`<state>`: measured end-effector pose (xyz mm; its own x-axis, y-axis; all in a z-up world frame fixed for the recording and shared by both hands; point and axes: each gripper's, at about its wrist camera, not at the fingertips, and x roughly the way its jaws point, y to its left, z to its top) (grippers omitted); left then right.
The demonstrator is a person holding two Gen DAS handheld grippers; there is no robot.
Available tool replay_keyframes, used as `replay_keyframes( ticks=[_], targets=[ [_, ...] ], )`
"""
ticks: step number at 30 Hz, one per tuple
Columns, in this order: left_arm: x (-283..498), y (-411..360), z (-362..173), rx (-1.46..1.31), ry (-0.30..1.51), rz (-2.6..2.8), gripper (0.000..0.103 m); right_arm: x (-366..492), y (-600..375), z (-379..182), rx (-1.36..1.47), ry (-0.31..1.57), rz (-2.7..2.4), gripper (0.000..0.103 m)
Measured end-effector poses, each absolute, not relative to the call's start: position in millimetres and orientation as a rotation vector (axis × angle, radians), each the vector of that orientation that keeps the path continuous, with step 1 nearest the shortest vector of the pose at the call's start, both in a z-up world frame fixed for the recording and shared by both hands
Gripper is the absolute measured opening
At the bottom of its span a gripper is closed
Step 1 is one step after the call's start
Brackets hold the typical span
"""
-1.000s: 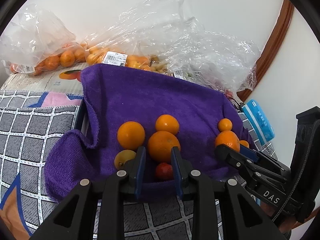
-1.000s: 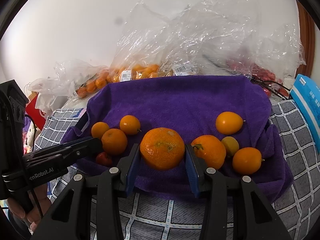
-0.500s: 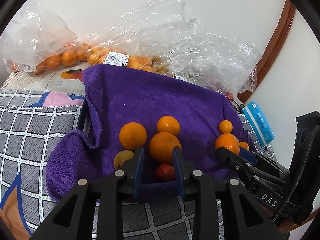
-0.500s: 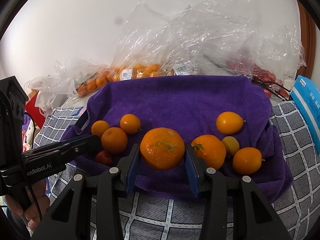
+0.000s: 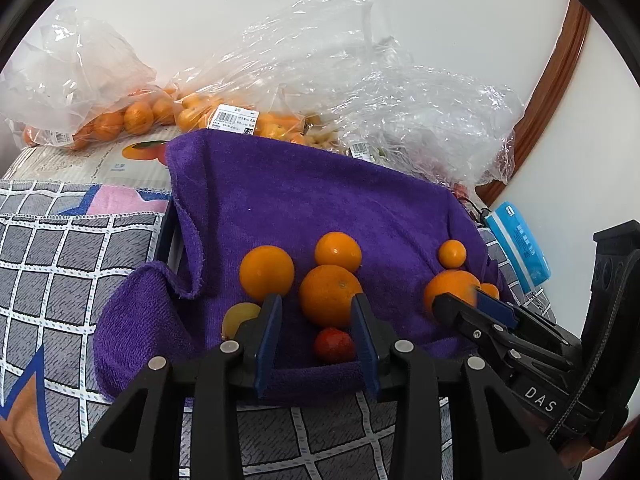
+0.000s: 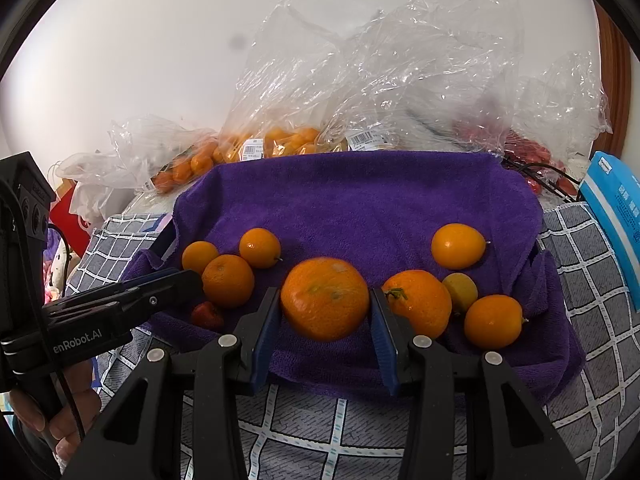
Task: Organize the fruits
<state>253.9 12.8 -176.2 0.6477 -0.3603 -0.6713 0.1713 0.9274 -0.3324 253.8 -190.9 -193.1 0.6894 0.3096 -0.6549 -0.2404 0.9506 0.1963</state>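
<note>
A purple towel (image 5: 304, 208) (image 6: 360, 208) lines a tray and holds several oranges and small fruits. My right gripper (image 6: 325, 312) is shut on a large mandarin (image 6: 325, 298) and holds it over the towel's front edge; it also shows in the left wrist view (image 5: 450, 286). My left gripper (image 5: 316, 320) is open and empty at the towel's front. A small red fruit (image 5: 334, 345) and a mandarin (image 5: 330, 295) lie between and beyond its fingers. A yellow fruit (image 5: 239, 317) lies left of it.
Clear plastic bags of oranges (image 5: 120, 116) (image 6: 280, 140) and other fruit lie behind the towel against the wall. A blue packet (image 5: 520, 248) (image 6: 616, 208) stands at the right. A grey checked cloth (image 5: 60, 256) covers the surface around the tray.
Both grippers have barely moved. The right gripper keeps the large mandarin; the left stays open, drawn back very slightly.
</note>
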Motion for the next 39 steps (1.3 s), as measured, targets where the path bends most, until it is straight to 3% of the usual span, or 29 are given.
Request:
replay_keyframes(
  ticks=[11,19,26,28,39],
  targets=[
    [252.1,12.7,-175.1,-0.247,0.804,-0.306,0.041,253.6,-193.5,-191.1,0.104,0.741,0.304,0.046],
    [246.4,11.7,-165.5,-0.228,0.763,-0.309,0.054,248.0,-197.6,-179.1,0.091,0.681,0.279,0.055],
    [240.7,19.4,-149.3,-0.260,0.724,-0.297,0.055,236.8,-201.5,-142.3,0.073,0.602,0.187,0.062],
    [238.1,19.0,-141.8,-0.247,0.723,-0.284,0.055,230.9,-199.3,-129.1,0.047,0.605,0.146,0.069],
    [183.7,21.8,-92.1,-0.171,0.712,-0.181,0.063,155.9,-203.1,-86.2,0.048,0.681,0.031,0.072]
  ],
)
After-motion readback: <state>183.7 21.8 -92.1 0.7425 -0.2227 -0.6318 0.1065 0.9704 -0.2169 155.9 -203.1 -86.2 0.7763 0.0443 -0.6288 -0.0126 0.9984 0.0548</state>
